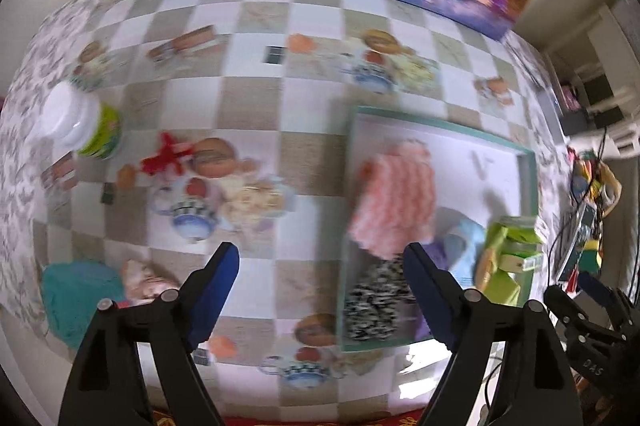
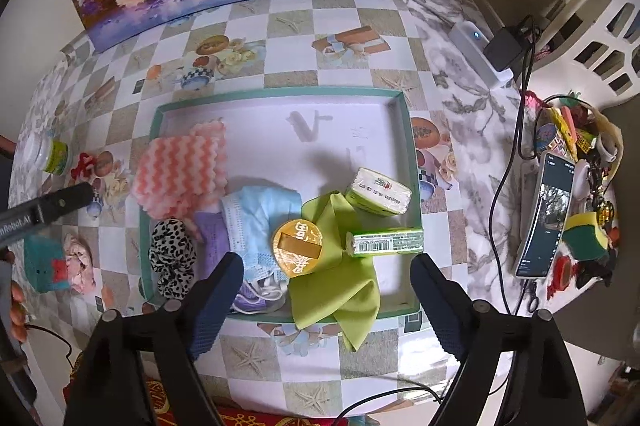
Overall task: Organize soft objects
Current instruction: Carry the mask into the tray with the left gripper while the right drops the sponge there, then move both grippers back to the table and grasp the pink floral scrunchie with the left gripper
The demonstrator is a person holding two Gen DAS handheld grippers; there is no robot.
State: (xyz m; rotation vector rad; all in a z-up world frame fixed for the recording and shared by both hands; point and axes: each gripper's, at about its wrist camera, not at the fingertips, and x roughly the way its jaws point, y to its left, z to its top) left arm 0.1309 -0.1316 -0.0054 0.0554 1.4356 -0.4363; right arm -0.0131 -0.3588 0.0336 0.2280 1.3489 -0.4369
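Teal-rimmed tray (image 2: 404,129) holds pink sponge (image 2: 180,173), green cloth (image 2: 340,290); both grippers (image 1: 320,290) (image 2: 326,300) released.

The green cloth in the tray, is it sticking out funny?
Yes. The green cloth is crumpled under a gold lid, and one corner spills over the near rim of the tray onto the table. The other soft things, such as the pink sponge, lie fully inside the tray.
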